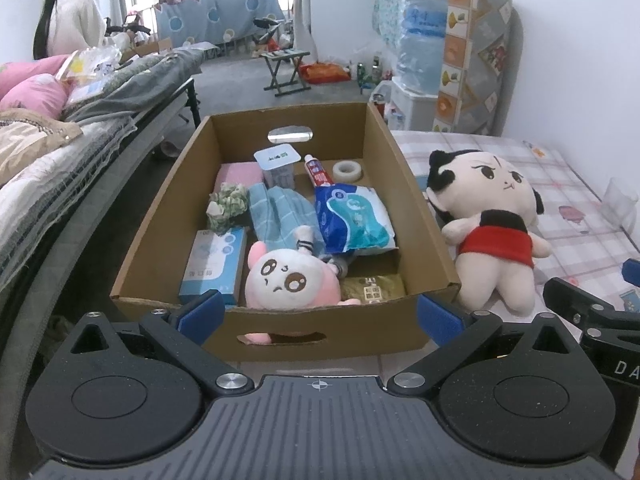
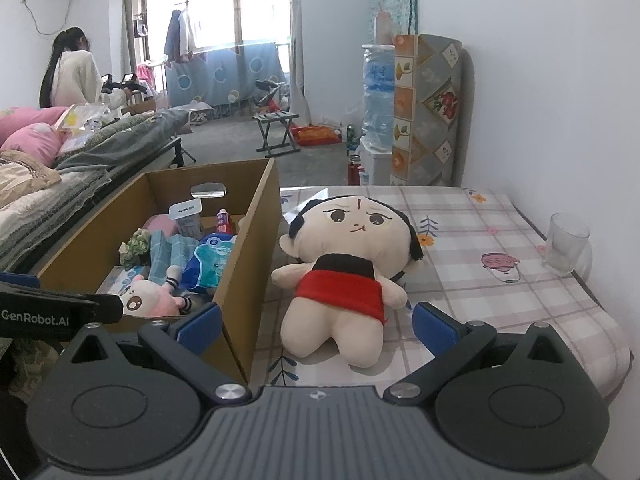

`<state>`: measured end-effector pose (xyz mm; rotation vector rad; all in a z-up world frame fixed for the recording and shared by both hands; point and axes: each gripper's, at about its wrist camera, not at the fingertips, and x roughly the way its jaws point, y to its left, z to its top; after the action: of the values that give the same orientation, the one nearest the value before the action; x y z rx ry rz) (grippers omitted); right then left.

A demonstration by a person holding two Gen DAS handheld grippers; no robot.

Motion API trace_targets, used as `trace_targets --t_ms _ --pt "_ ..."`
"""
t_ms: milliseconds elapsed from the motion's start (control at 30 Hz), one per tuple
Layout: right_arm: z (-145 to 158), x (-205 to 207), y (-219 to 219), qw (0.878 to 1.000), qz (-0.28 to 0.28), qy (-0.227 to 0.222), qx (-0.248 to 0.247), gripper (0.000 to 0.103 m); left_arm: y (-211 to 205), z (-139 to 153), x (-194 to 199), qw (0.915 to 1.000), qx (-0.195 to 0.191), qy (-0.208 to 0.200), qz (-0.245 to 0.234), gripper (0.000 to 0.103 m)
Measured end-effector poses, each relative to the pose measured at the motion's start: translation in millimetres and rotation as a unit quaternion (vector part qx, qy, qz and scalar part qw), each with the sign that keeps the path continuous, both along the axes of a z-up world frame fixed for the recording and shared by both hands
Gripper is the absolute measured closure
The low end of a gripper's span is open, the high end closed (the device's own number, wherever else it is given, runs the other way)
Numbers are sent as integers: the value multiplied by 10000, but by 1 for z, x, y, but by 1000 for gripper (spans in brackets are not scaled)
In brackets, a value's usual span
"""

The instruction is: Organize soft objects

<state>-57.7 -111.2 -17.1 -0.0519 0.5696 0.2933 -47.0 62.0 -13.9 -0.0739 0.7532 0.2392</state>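
Plush doll [image 2: 344,276] in red skirt lying face-up on checked tablecloth [image 2: 500,232], just beside cardboard box [image 1: 404,184]. Pink plush [image 1: 290,276] resting inside box among packets. Left gripper [image 1: 318,312] hovering, fingers apart, gripping nothing. Right gripper [image 2: 316,322] hovering, fingers apart, straddling doll's legs without touching.

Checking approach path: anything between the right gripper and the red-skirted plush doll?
Nothing. In the right wrist view the right gripper is open and the doll's legs already lie between its fingers, on the checked tablecloth.
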Motion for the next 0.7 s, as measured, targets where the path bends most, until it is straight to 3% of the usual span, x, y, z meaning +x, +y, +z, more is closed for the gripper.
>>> trace_targets --t_ms 700 --pt "0 1 -1 10000 -12 29 7 39 -4 0 1 10000 -12 11 -25 0"
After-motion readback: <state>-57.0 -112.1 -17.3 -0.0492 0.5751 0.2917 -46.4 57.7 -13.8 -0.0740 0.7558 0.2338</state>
